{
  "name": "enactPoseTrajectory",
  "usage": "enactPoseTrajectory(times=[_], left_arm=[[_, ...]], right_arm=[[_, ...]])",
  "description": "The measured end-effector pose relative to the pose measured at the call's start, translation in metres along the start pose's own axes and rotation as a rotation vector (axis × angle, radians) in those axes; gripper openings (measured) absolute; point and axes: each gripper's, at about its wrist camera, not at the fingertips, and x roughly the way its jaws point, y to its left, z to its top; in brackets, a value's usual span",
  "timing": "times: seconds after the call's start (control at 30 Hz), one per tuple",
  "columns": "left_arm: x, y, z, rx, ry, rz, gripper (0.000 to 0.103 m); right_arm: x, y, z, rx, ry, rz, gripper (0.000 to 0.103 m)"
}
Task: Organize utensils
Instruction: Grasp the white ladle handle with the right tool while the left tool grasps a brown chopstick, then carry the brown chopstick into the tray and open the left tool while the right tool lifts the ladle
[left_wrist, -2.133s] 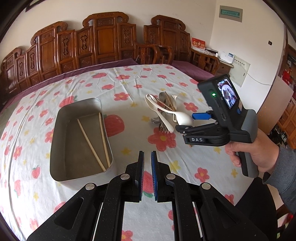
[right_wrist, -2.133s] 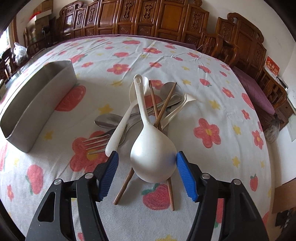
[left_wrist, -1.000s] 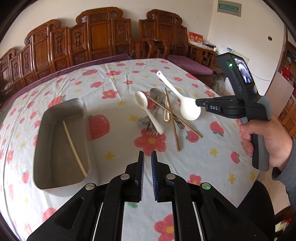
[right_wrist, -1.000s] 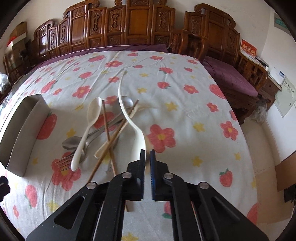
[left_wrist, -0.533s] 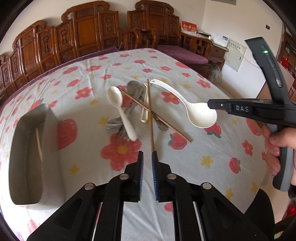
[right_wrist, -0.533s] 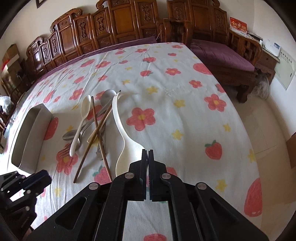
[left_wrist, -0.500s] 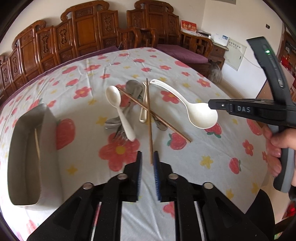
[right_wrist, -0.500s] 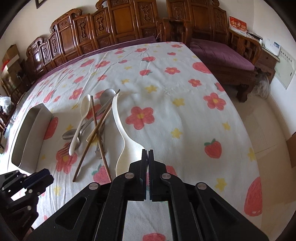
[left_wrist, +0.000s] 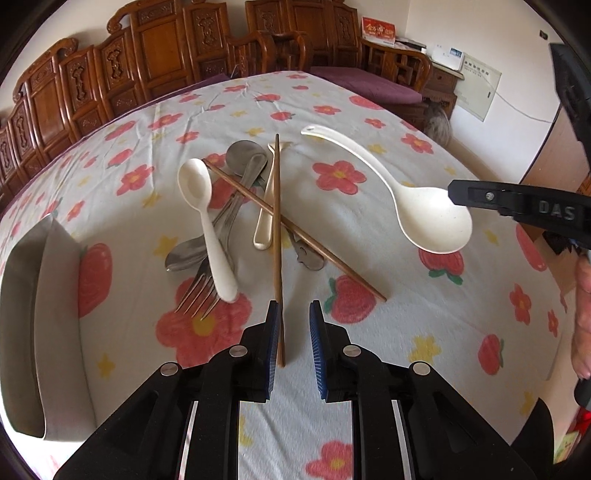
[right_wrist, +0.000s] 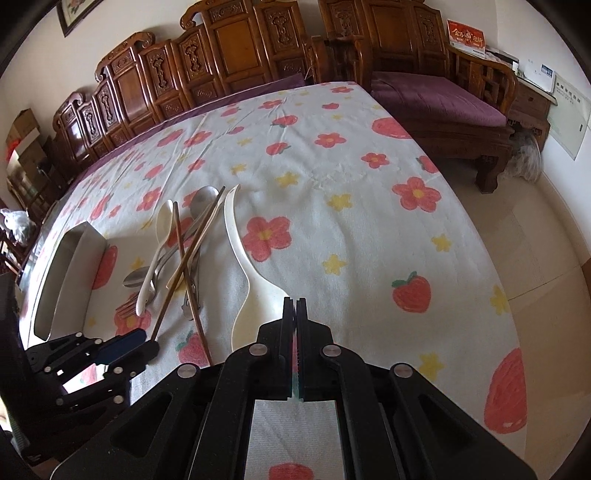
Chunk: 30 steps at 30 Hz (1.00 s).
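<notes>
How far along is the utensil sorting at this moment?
Early. The right gripper holds the big white ladle by its bowl, lifted off the cloth. The left gripper, jaws open, straddles the end of a brown chopstick. Left in the pile: the small white spoon, fork, metal spoons and second chopstick. The metal tray's inside is hidden here.

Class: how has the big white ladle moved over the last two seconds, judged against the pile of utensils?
Yes. The big white ladle, shut in the right gripper, has been lifted off the pile of utensils and now hangs to its right.
</notes>
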Motion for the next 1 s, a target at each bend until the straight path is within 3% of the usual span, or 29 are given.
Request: enactPoseTrajectory(times=[0.77, 0.83, 1.0], left_arm=[[0.02, -0.006, 0.017, 0.012, 0.046, 0.051, 0.015], [0.021, -0.006, 0.017, 0.01, 0.045, 0.049, 0.006], [0.016, -0.006, 0.015, 0.006, 0.039, 0.048, 0.004]], right_arm=[[0.001, 0.005, -0.001, -0.014, 0.002, 0.012, 0.002], [0.001, 0.006, -0.001, -0.018, 0.002, 0.012, 0.002], [0.001, 0.007, -0.001, -0.021, 0.001, 0.013, 0.002]])
